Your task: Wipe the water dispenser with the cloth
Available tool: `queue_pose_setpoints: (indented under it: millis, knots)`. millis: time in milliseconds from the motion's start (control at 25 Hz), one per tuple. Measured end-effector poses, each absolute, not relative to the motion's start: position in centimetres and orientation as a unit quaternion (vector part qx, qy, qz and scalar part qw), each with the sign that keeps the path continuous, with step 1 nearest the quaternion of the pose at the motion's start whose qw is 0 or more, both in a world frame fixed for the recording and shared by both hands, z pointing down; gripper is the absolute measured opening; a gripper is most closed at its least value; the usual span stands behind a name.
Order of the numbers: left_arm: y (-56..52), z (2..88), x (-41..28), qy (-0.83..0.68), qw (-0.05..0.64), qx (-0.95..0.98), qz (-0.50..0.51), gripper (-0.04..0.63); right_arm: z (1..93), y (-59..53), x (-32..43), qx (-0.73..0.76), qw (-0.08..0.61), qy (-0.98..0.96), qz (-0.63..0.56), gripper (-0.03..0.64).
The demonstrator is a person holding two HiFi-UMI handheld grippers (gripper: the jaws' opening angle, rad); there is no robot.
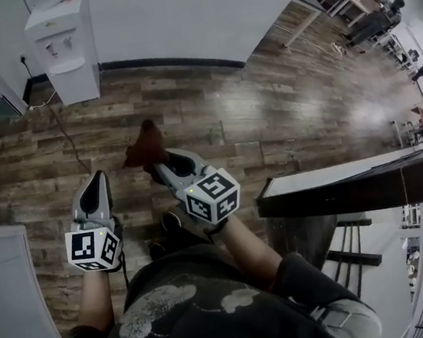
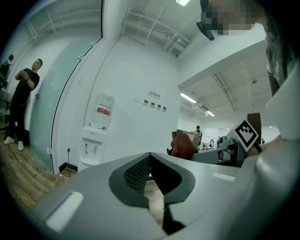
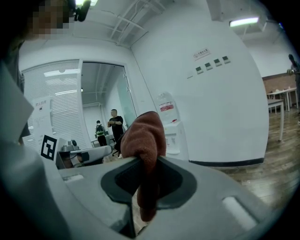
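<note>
A white water dispenser [image 1: 64, 44] stands against the white wall at the far left of the wood floor, some way ahead of me; it also shows as the water dispenser [image 2: 96, 136] and the water dispenser [image 3: 169, 126]. My right gripper [image 1: 156, 168] is shut on a reddish-brown cloth [image 1: 145, 144], which bunches up above the jaws as the cloth [image 3: 143, 140]. The cloth [image 2: 183, 144] is also visible from the left. My left gripper [image 1: 98, 179] hangs beside it, shut with nothing between its jaws.
A black cable [image 1: 63, 130] runs from the wall socket across the wood floor [image 1: 267, 118]. A dark table [image 1: 353, 184] stands to my right, desks and chairs [image 1: 361, 13] farther back. A person in black [image 2: 21, 101] stands by the glass wall at the left.
</note>
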State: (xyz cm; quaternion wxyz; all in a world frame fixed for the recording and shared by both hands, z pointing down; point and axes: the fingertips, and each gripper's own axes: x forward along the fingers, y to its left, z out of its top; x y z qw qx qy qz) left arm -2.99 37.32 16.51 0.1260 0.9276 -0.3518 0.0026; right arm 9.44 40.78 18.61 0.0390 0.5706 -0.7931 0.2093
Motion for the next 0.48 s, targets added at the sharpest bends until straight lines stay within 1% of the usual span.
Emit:
queue_pose_setpoints:
  millis: [480]
  knots:
    - [39.0, 16.0, -4.2, -0.36, 0.124, 0.925, 0.006, 0.02, 18.2, 42.2, 8.7, 0.565, 0.037, -0.797, 0.213, 0.058]
